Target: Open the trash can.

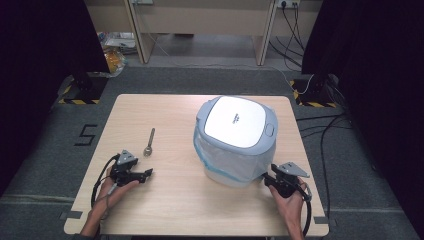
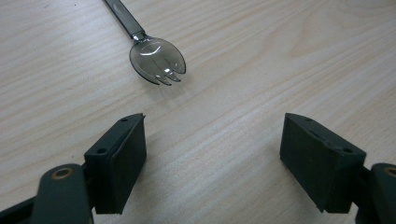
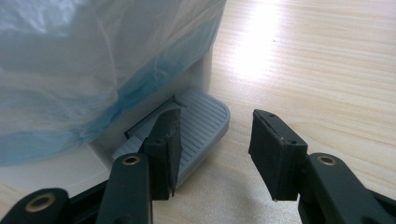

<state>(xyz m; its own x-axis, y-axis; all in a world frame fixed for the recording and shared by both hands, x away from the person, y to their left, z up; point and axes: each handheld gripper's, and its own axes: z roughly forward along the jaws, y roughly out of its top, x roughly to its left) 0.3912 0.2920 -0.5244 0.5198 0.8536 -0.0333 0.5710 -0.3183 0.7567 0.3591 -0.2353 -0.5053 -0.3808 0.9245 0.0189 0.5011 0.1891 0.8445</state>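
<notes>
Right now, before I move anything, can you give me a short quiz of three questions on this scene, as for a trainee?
1. True or false: the spork lies between the jaws of the left gripper.
2. The left gripper's jaws are: A open; B shut on the spork; C shut, empty.
3. Which part of the bin lies by the right gripper?
Key: 1 false; 2 A; 3 the pedal.

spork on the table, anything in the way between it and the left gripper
Nothing visible. Only bare table lies between the open left gripper and the spork; the pedal bin stands well off to the side.
</notes>
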